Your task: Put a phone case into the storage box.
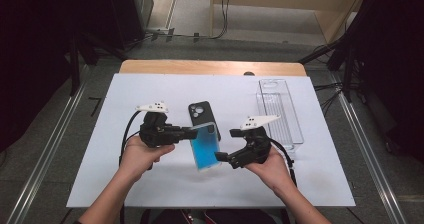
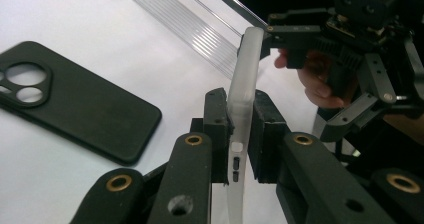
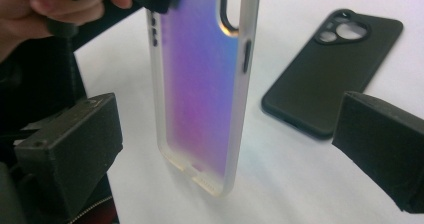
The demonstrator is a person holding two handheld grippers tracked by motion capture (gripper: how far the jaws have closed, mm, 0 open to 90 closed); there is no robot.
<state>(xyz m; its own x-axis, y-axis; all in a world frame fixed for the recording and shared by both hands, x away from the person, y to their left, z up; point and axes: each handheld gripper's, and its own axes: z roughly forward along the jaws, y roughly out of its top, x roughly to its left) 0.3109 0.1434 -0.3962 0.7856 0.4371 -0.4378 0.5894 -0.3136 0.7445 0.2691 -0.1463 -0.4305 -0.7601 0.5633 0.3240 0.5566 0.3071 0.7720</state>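
Translucent case (image 2: 243, 99) clamped edgewise in left gripper (image 2: 239, 139); right gripper (image 3: 225, 149) released, facing its iridescent back.

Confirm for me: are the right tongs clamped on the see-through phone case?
No: the right tongs stand wide open, their pads apart from the see-through phone case, which the left tongs pinch.
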